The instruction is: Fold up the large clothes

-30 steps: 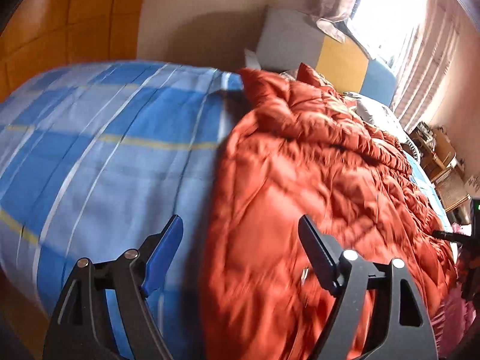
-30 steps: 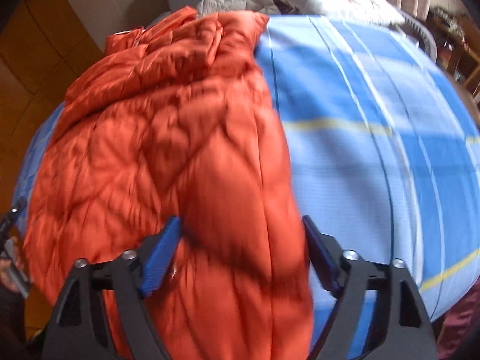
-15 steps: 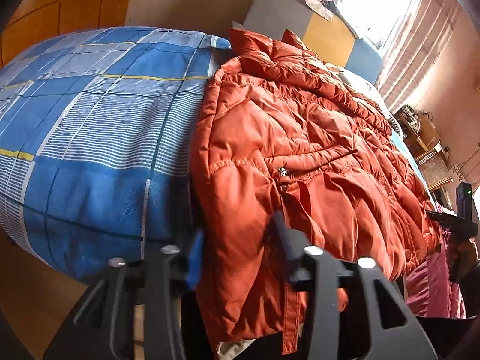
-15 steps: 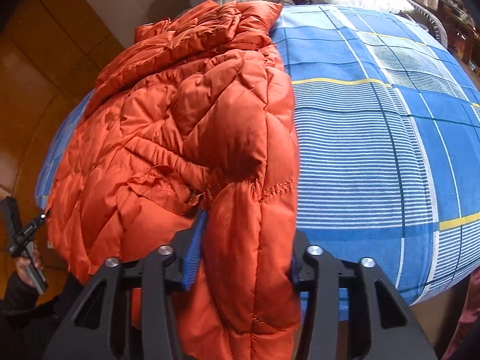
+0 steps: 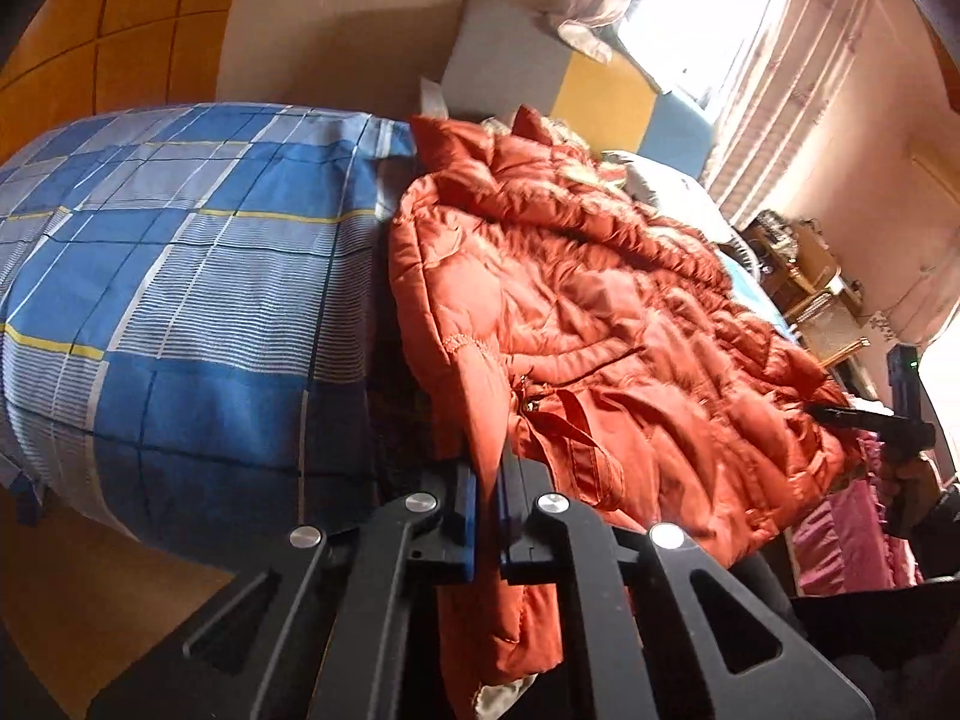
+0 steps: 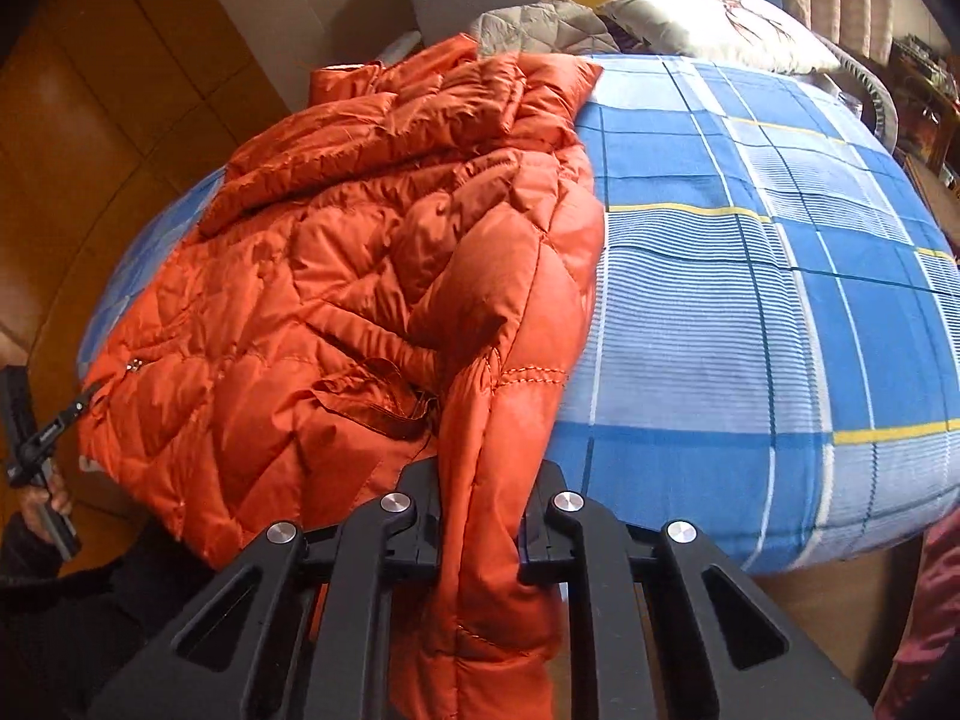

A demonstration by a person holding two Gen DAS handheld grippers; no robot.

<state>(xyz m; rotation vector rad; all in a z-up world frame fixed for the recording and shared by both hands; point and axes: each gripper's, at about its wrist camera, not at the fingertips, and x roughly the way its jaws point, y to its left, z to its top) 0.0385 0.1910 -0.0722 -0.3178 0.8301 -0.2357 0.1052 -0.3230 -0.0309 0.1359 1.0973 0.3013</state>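
Right wrist: blue plaid bedspread (image 6: 750,312)

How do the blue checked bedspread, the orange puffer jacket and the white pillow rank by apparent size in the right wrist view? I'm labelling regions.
1. Orange puffer jacket and blue checked bedspread: alike in area, and the jacket lies nearer the camera, so unranked.
2. White pillow: smallest, though farthest away.

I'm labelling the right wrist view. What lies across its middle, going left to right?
Wooden floor → orange jacket → blue checked bedcover.
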